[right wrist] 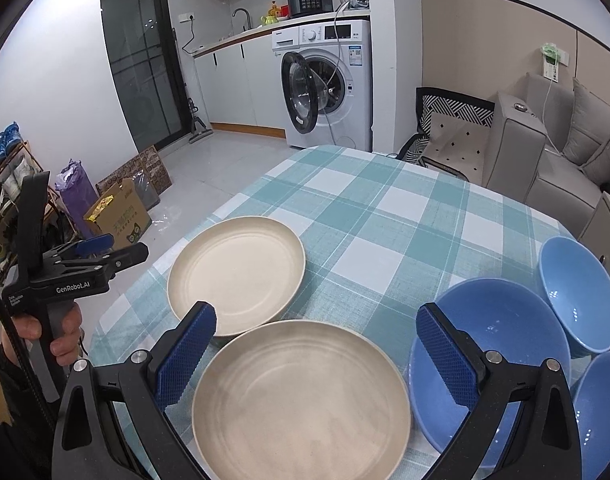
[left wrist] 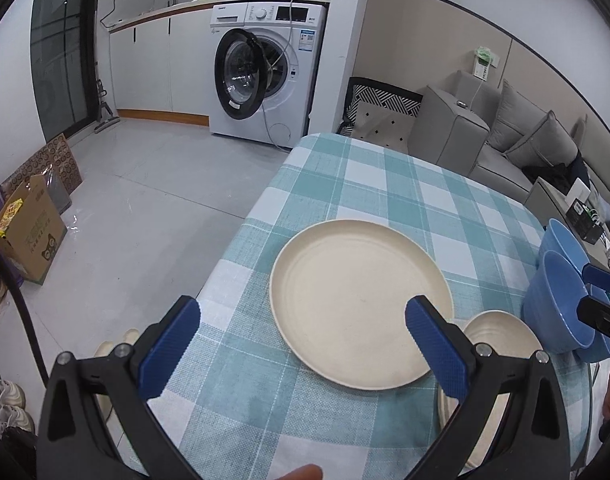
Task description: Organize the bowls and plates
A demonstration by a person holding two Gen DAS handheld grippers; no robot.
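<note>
**Both grippers wide open above the plates and bowls**

Left gripper (left wrist: pixel 303 326) first: black arms, blue ribbed pads spread wide, nothing between them, and it hangs over the near left part of the surface. Just ahead of its right pad lies a large round cream plate (left wrist: pixel 361 304), flat on the teal-and-white checked tablecloth (left wrist: pixel 357 184) close to the surface's left edge. Tucked against that plate's near right rim is a second round cream plate (left wrist: pixel 501 332), partly hidden behind the gripper arm in the left wrist view.

Over to the right gripper (right wrist: pixel 316 332): jaws just as far apart, empty as well. The second cream plate sits right beneath the gap, and from this side its far rim overlaps the near rim of the first plate. Under the right pad is a wide blue bowl (right wrist: pixel 513 340), just beside that plate. Another blue bowl (right wrist: pixel 577 296) leans tilted against it, toward the right edge of the surface, and a third blue bowl (right wrist: pixel 601 408) shows at the near right corner, cut off by the frame.

Out at the left, a person's hand (right wrist: pixel 45 332) grips the handle of the left tool. Beyond the far edge of the surface stands a white washing machine (right wrist: pixel 329 84), its door open.
</note>
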